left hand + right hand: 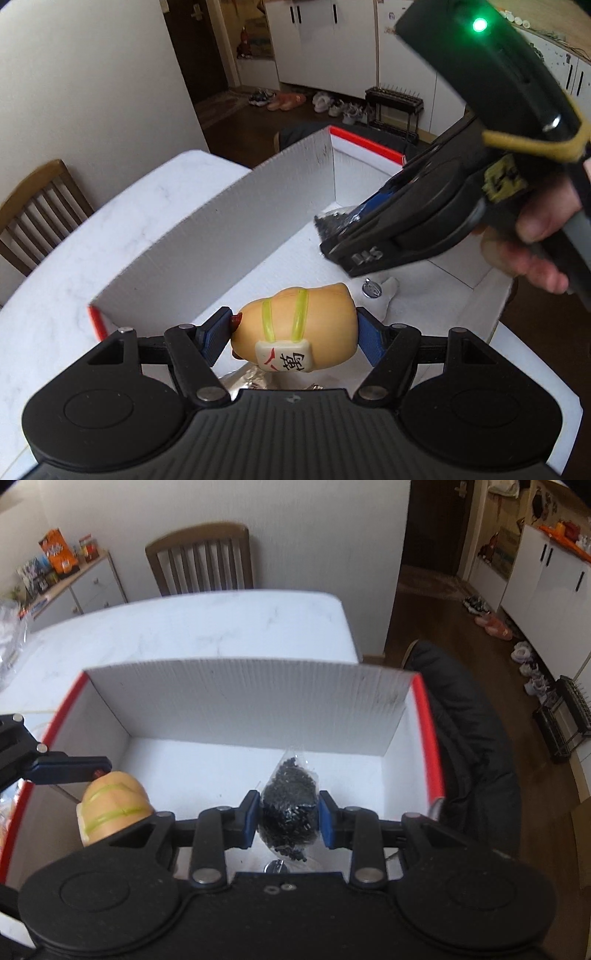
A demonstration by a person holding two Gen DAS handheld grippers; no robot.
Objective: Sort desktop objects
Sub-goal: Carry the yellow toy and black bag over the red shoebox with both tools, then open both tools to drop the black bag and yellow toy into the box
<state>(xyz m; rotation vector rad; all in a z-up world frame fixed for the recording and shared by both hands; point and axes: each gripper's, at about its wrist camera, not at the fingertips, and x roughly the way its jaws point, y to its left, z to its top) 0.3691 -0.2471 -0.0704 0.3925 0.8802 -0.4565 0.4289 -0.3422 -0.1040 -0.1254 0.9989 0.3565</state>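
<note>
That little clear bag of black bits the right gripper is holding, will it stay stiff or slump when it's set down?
The bag bulges between the right gripper pads, so it probably slumps. Its clear film looks slippery. Loose black bits inside will likely shift and flatten on the box floor.

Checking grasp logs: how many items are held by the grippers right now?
2. The tan figurine is clamped in the left gripper; the clear bag of black bits is clamped in the right gripper. Both hang over the white box.
</note>
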